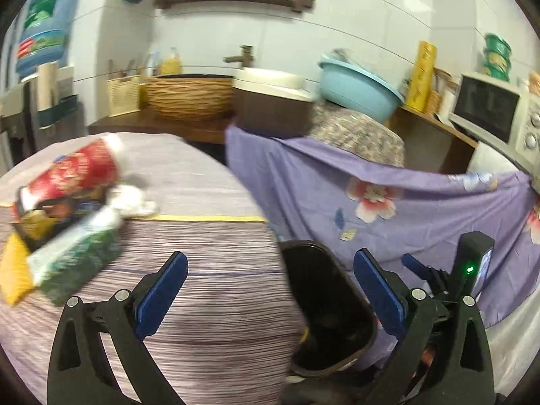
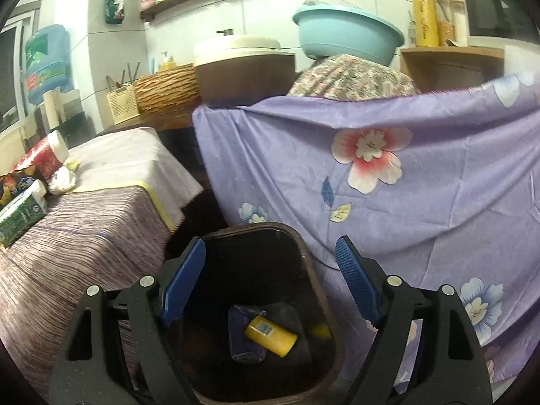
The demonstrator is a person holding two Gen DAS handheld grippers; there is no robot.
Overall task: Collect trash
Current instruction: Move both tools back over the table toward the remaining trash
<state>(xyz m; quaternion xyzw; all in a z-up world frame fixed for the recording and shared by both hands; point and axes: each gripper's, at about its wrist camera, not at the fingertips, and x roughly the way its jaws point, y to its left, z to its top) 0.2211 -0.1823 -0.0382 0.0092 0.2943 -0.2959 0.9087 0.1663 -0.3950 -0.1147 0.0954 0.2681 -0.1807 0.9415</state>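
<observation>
**A:** Two grippers showing, nothing sitting in either one. What's lying on the far left?

**B:** Trash is piling up on the striped table [image 2: 101, 202]: a red tube [image 2: 42, 157] lying on its side, a crumpled white wad [image 2: 62, 180] just beside it, a dark snack bag [image 2: 15, 187] and a green-and-white pack [image 2: 22, 214] nearer the edge. In the left view it's all blurring a bit, plus a yellow thing at the edge that I can't make out.

**A:** And the left gripper [image 1: 270, 295]?

**B:** It's hanging with its jaws spread wide, nothing between them, over the table's edge and the bin.

**A:** Where's the bin sitting?

**B:** The bin [image 2: 303, 253] is standing on the floor between the table and the purple cloth [image 2: 438, 202]. Inside it a yellow bottle [image 2: 270, 334] is lying across a dark blue packet [image 2: 241, 337].

**A:** Right gripper [image 2: 270, 283]?

**B:** It's hovering right over the bin mouth, jaws standing wide apart and empty; the bottle is lying down in the bin, well clear of the pads.

**A:** Further right?

**B:** Just the flowered cloth hanging, with a blue basin [image 2: 347, 33] sitting up behind it.
</observation>
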